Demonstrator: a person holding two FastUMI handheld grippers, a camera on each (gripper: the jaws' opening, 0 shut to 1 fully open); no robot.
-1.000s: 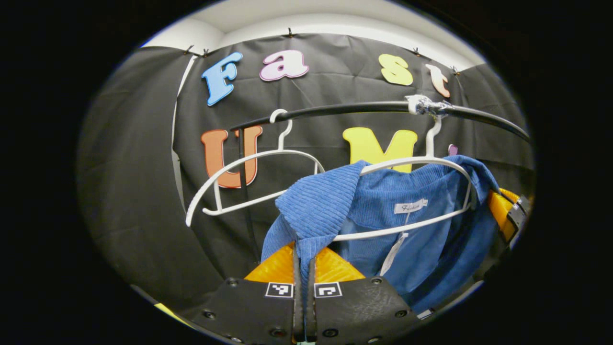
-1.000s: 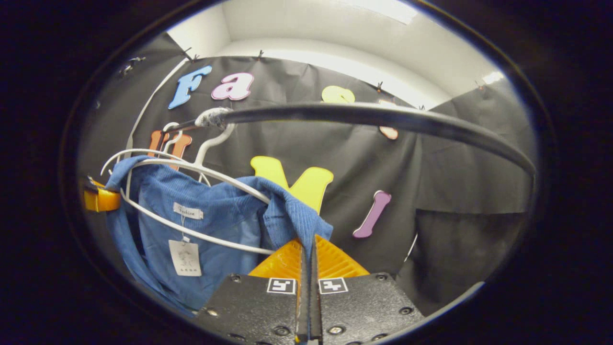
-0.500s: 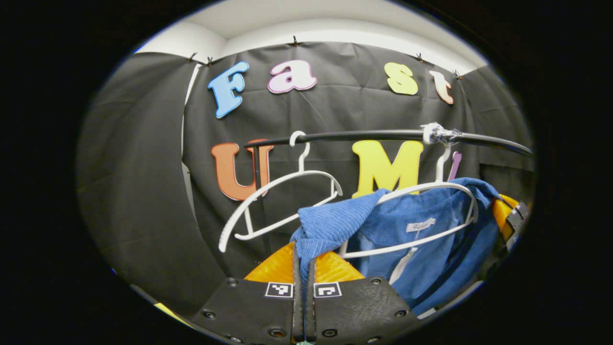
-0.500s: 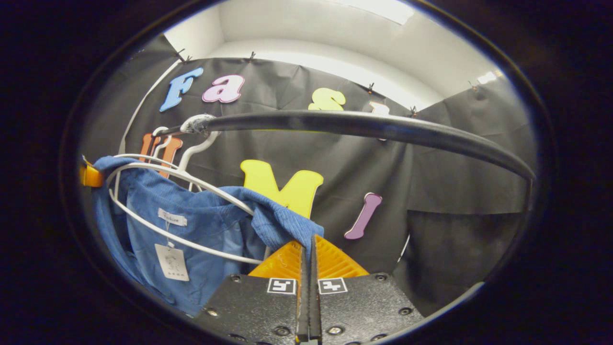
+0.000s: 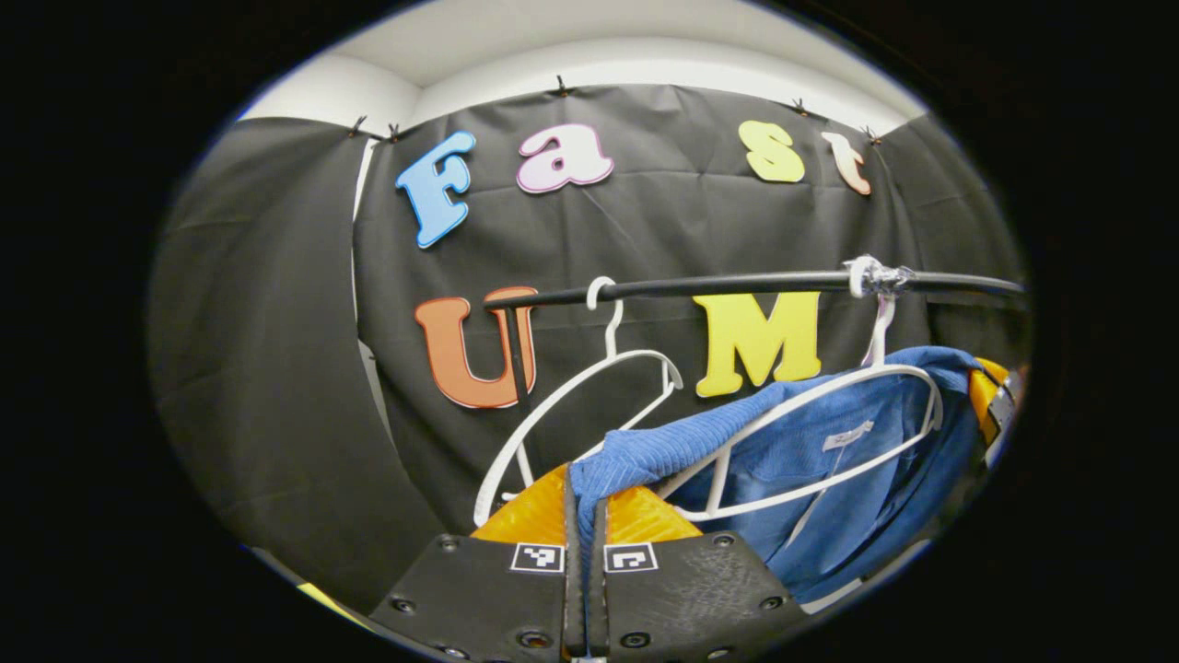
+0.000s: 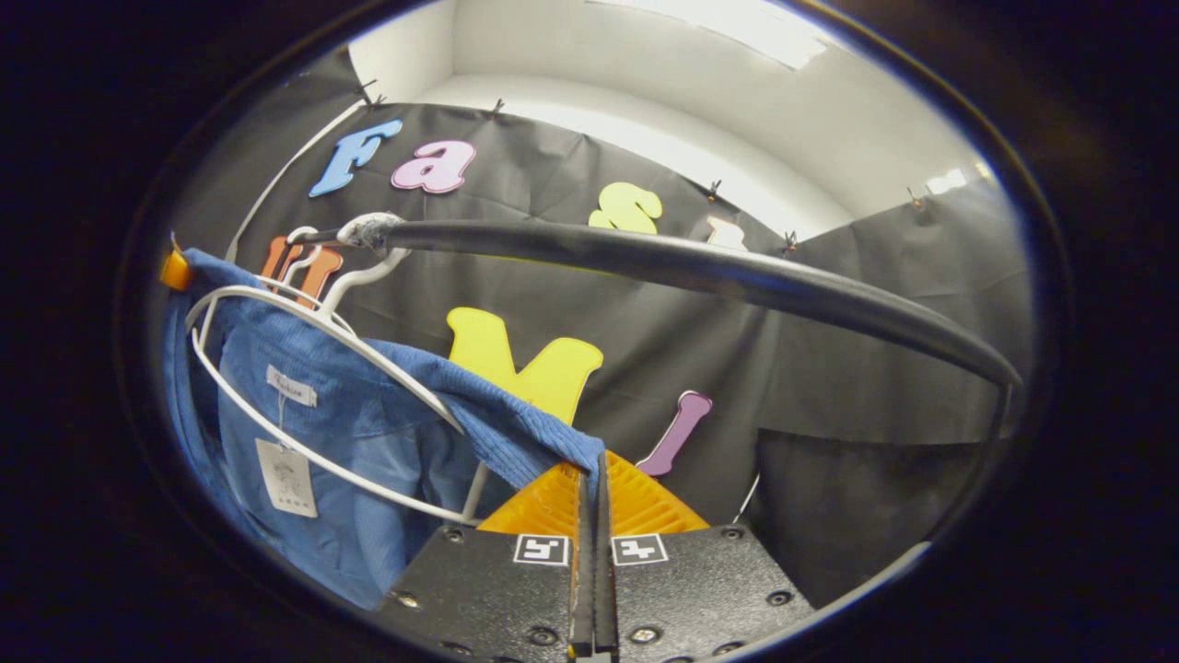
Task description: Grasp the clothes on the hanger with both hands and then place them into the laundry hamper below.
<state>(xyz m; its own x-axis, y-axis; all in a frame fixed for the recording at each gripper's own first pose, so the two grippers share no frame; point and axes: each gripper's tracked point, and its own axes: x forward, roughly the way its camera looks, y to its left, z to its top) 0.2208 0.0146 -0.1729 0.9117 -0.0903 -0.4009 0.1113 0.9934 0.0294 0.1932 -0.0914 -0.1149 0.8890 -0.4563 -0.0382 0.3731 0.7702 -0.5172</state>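
One blue garment, two white hangers, one black rail, two grippers.

Left gripper view: the left gripper (image 5: 581, 502) is pinched closed on a shoulder of the blue garment (image 5: 811, 460), which stretches sideways along its hanger (image 5: 829, 391); an empty hanger (image 5: 589, 382) hangs beside it on the rail (image 5: 737, 284).
Right gripper view: the right gripper (image 6: 594, 483) is clamped tight on the garment's other shoulder.

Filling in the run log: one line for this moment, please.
left gripper: shut on blue shirt | right gripper: shut on blue shirt | shirt on white hanger | rail
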